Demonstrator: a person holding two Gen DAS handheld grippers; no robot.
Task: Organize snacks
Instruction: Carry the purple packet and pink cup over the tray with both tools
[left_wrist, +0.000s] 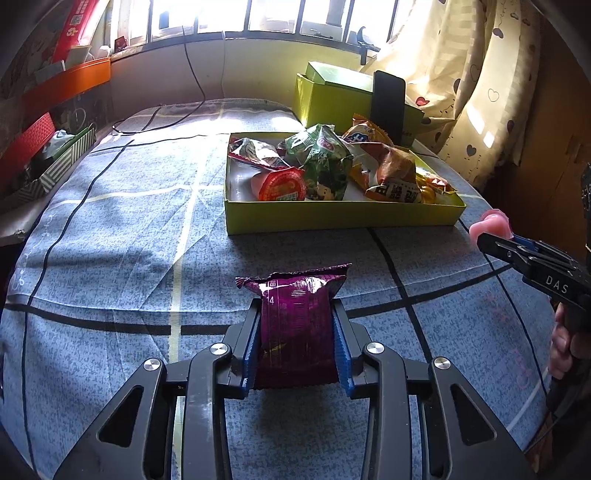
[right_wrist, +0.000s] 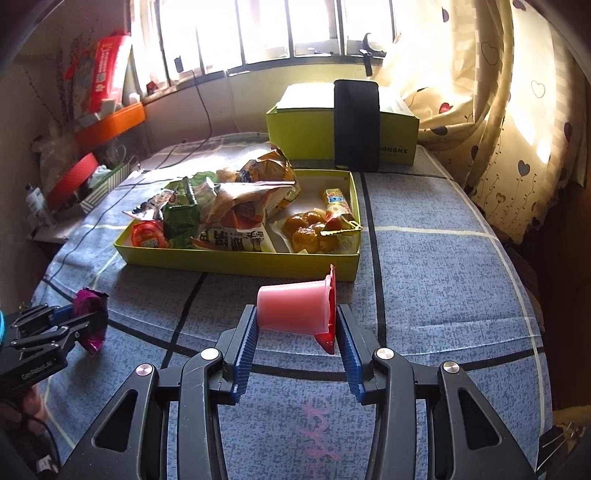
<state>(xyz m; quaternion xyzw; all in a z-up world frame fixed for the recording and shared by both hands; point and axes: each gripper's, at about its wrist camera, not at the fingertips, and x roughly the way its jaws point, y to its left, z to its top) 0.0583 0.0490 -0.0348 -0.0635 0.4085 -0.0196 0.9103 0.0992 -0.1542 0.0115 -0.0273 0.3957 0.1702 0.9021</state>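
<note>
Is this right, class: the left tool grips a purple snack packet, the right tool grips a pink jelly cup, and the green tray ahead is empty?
Not quite. The left tool does grip the purple snack packet, and the right tool the pink jelly cup. But the green tray is not empty: the right wrist view shows it filled with snack bags.

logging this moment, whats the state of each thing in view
left claw: shut on the purple snack packet, sealed
right claw: shut on the pink jelly cup, on its side, red lid on
yellow-green tray: open, loaded with snack packets
second jelly cup: in the tray, tipped, lid on
green chip bag: sealed, in the tray
black phone: upright against the green box, screen dark
</note>
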